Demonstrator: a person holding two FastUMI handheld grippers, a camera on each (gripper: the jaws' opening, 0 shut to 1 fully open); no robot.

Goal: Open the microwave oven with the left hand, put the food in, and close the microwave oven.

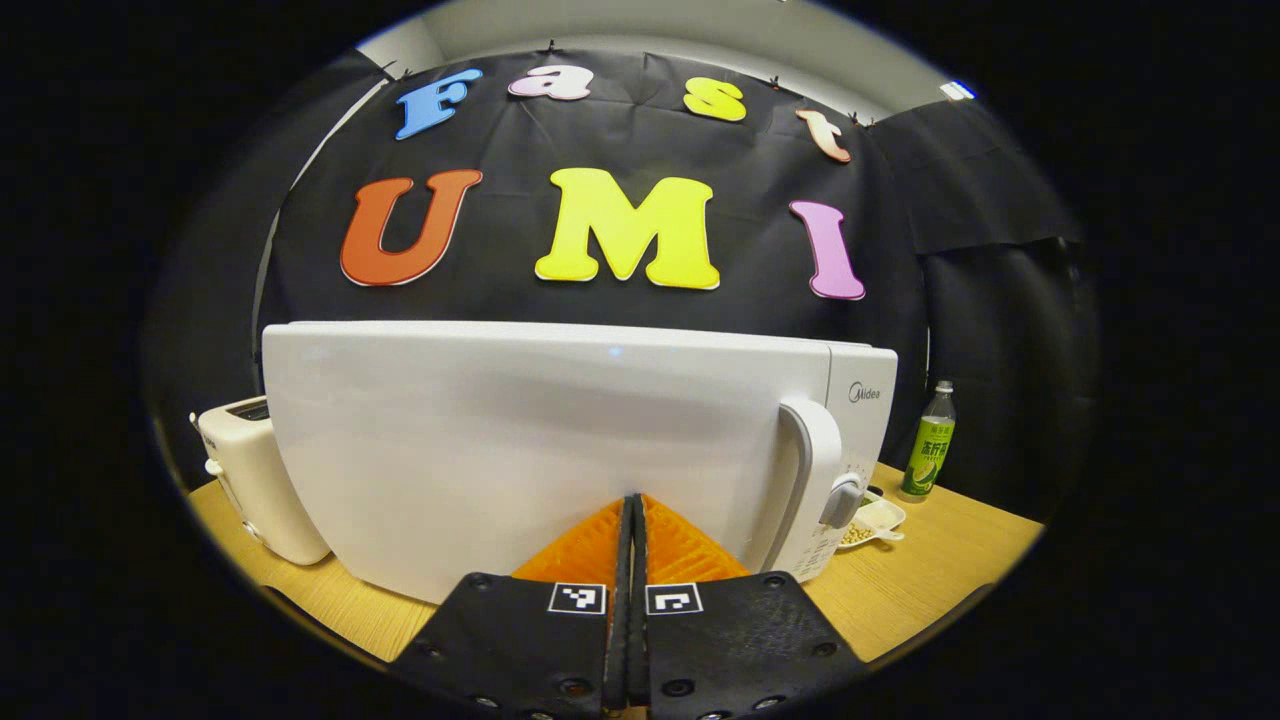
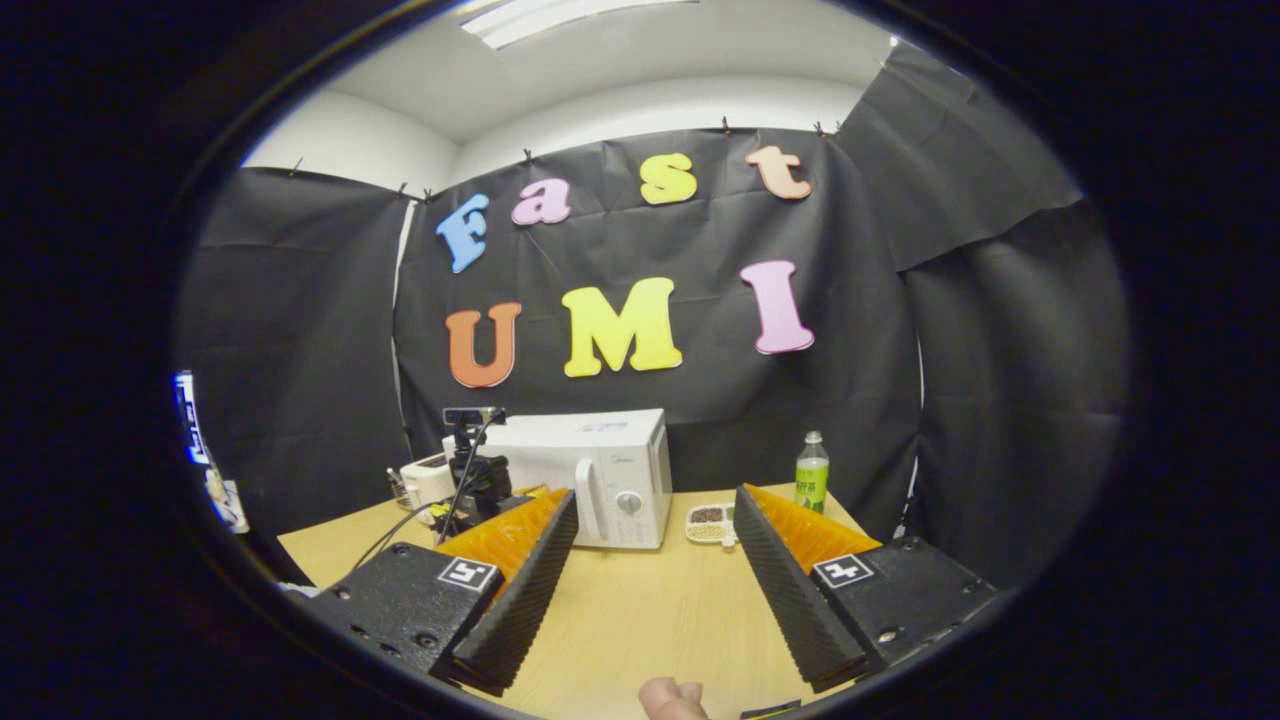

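Left gripper view puts us right up against the white microwave oven (image 1: 540,450), door closed, its handle (image 1: 815,470) off to the right, and the left gripper (image 1: 632,520) clenched with nothing between its fingers. A toaster (image 1: 245,470) sits left, a green bottle (image 1: 930,445) right. Right gripper view: the right gripper (image 2: 650,520) hangs spread wide above the wooden table (image 2: 640,610), and the food tray (image 2: 710,522) lies just beside the microwave.

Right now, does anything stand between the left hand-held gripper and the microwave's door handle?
Nothing visible does. The left hand-held gripper, fingers together, faces the closed microwave door, with the handle off to its right. The food tray sits past the microwave.
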